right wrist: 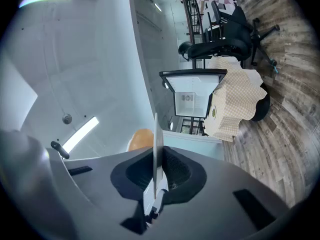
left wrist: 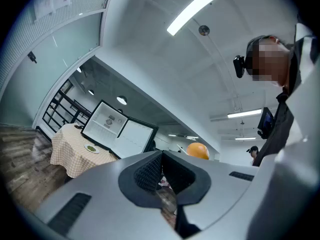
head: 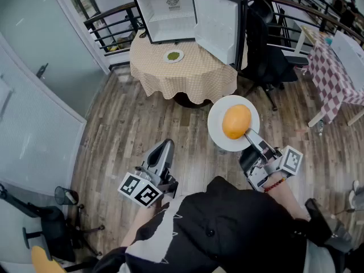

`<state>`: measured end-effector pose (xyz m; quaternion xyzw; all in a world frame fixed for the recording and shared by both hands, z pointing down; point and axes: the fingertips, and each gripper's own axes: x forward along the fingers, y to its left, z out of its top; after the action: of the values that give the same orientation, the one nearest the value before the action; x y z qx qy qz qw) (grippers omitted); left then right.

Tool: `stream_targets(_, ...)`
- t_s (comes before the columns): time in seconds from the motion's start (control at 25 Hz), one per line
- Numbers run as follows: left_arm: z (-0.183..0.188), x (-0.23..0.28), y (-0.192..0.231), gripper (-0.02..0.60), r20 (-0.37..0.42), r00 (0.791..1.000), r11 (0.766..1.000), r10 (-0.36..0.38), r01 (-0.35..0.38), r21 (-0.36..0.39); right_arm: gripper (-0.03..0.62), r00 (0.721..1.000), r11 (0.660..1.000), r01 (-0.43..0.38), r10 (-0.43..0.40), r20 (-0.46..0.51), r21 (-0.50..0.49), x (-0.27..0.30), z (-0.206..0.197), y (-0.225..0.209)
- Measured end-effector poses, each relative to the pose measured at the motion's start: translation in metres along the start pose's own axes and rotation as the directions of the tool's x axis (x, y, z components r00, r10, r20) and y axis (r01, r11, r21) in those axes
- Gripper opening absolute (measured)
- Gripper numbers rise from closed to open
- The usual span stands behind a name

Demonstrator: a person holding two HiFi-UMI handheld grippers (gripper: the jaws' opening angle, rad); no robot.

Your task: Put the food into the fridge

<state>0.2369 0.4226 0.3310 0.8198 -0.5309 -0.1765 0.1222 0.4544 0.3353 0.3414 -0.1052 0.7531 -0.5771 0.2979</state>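
A small fridge [head: 170,13] stands open on a round table [head: 182,78] with a checked cloth, its door [head: 219,24] swung to the right. A small plate of green food [head: 173,56] lies in front of it. My right gripper [head: 250,136] is shut on the rim of a white plate [head: 219,131] that carries a round orange food [head: 236,121], held above the wooden floor short of the table. The right gripper view shows the plate edge-on [right wrist: 155,144] between the pads. My left gripper [head: 166,147] hangs low at the left, shut and empty [left wrist: 161,171].
A black office chair [head: 273,56] stands right of the round table. A table with a red-checked cloth [head: 335,73] is at the far right. A railing runs behind the fridge, a glass wall lines the left, and a dark chair [head: 51,220] sits at the lower left.
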Motion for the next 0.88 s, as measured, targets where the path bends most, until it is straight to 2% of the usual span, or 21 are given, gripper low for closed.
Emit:
stream_targets(0.4, -0.006, -0.002, 0.002, 0.012, -0.021, 1.0, 1.0, 0.006, -0.007, -0.015, 0.031, 1.0, 1.0, 0.007, -0.007, -0.005, 0.018, -0.001, -0.003, -0.002)
stream_targets(0.56, -0.01, -0.005, 0.011, 0.012, -0.069, 0.998, 1.0, 0.005, -0.007, -0.029, 0.031, 1.0, 1.0, 0.015, -0.015, -0.001, 0.024, 0.0, -0.006, -0.005)
stream_targets(0.68, -0.004, -0.003, 0.019, 0.012, -0.093, 0.995, 1.0, 0.025, -0.025, -0.002, 0.032, 1.0, 0.999, 0.015, -0.014, -0.008, 0.033, 0.004, -0.007, -0.009)
stream_targets(0.88, 0.017, -0.018, 0.034, 0.012, -0.066, 0.997, 0.999, 0.039, -0.038, 0.018, 0.032, 1.0, 0.998, 0.013, -0.013, -0.008, 0.059, 0.024, -0.022, -0.017)
